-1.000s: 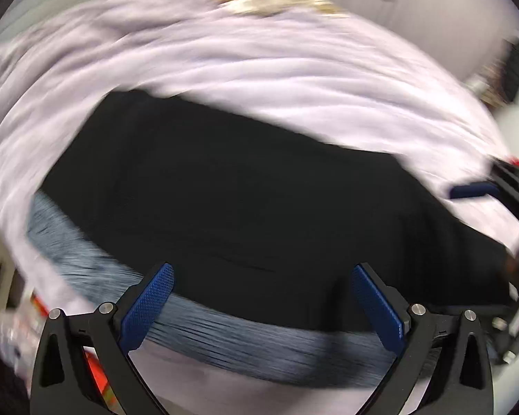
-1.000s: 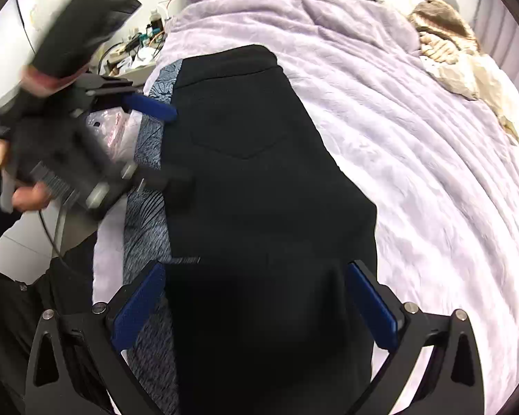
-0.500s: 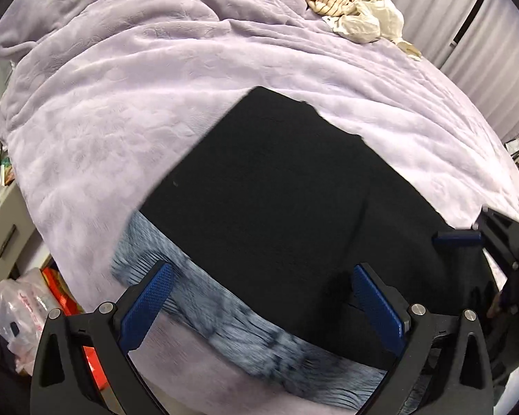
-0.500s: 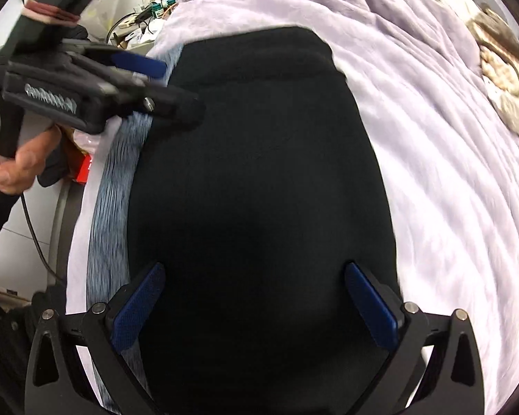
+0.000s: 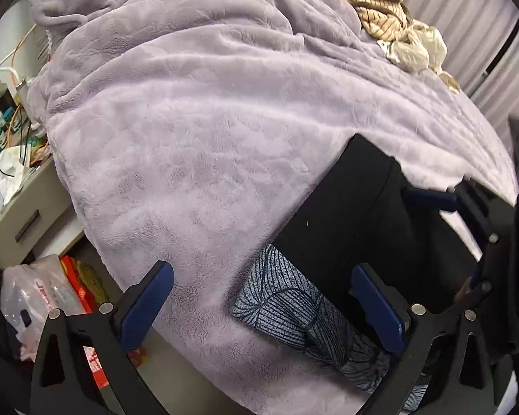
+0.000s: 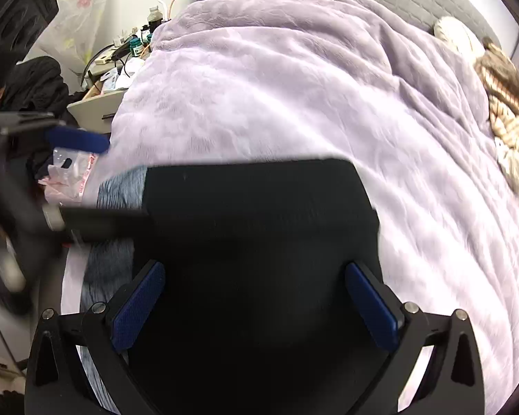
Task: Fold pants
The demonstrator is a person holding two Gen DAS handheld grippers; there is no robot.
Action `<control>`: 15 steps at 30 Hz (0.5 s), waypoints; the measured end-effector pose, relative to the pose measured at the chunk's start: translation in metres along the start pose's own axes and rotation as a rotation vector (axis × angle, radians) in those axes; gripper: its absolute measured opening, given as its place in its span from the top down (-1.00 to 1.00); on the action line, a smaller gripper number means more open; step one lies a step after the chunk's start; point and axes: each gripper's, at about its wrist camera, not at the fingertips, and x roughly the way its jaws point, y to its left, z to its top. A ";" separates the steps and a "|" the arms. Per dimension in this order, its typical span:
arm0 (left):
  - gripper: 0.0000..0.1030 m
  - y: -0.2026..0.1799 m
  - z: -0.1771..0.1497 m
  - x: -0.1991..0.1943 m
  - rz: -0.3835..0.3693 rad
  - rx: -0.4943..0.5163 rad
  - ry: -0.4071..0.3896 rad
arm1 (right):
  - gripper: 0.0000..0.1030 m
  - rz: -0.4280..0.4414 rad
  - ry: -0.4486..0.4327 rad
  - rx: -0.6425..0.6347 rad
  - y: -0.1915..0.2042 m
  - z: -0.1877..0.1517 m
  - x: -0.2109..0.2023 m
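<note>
Pants (image 6: pixel 259 242), black, flat on lilac blanket (image 6: pixel 294 86)

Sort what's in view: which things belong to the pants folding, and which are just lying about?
Job: black pants; left tongs, open; right tongs, open.

Lying about: patterned blue-grey cloth; lilac blanket; striped beige clothes; pink plastic bag; cluttered bedside cabinet.

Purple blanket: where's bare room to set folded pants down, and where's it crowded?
The purple blanket is bare between the black pants and the beige clothes heap. Crowded: near edge, where the patterned cloth lies under the pants, and the cluttered nightstand alongside.
</note>
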 end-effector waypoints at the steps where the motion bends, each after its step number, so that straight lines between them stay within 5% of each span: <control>1: -1.00 -0.002 -0.001 0.000 -0.011 0.007 -0.005 | -1.00 -0.003 0.009 -0.017 0.003 0.003 -0.003; 7: -1.00 0.001 0.006 -0.002 -0.121 0.031 -0.015 | -1.00 0.085 0.041 -0.016 -0.072 -0.008 -0.019; 11: -1.00 0.002 0.013 0.004 -0.211 0.062 0.016 | -1.00 0.341 0.175 0.181 -0.113 -0.015 0.021; 15: -1.00 0.000 0.013 0.005 -0.263 0.136 0.037 | -0.91 0.420 0.164 0.189 -0.117 -0.002 0.032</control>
